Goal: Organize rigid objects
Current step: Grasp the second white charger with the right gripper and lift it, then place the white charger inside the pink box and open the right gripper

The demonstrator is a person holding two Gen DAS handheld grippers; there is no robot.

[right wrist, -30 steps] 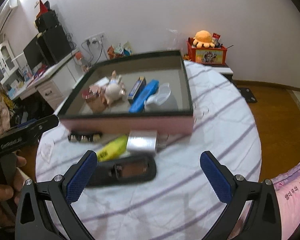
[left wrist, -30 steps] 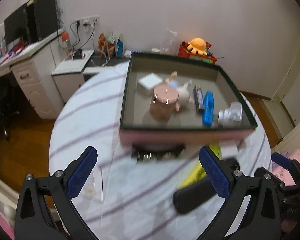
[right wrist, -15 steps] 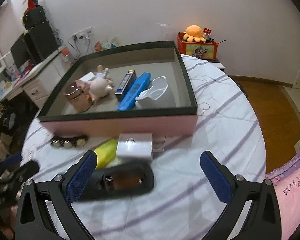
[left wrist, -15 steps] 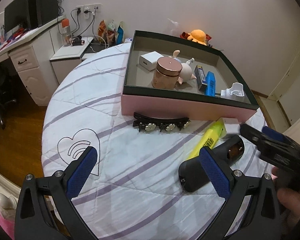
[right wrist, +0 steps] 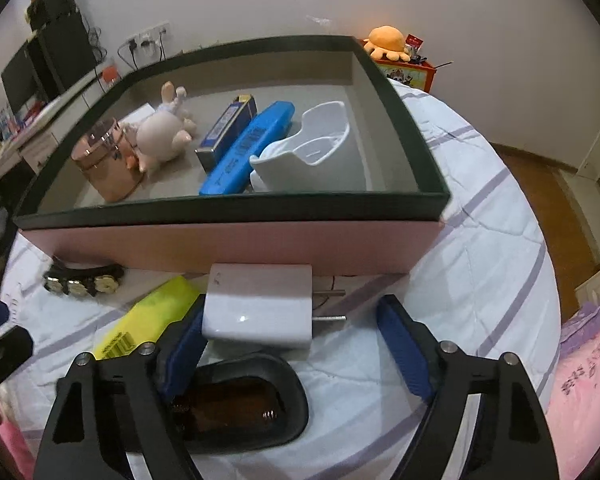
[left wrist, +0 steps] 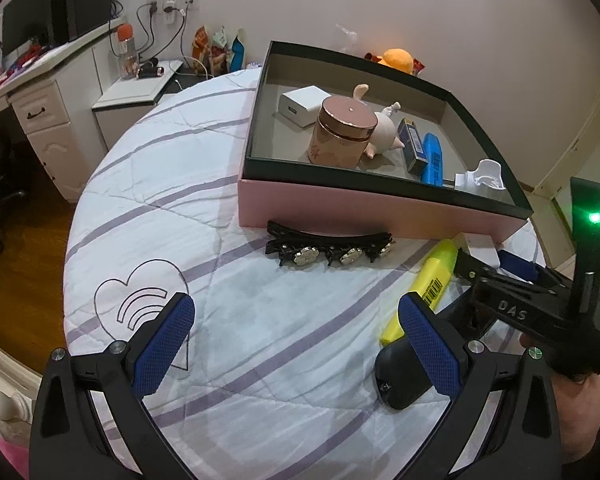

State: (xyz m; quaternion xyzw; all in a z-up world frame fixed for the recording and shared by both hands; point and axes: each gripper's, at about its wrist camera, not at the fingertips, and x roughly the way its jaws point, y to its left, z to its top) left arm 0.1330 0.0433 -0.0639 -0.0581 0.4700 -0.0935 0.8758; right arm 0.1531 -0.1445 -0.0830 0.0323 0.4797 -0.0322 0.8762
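One white charger (right wrist: 259,306) between open right tongs (right wrist: 296,344)

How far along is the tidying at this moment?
Done: copper tin, blue case and others sit in the pink box. In hand: nothing; the open right gripper brackets the white charger. Left outside: yellow highlighter, black hair clip, black case.
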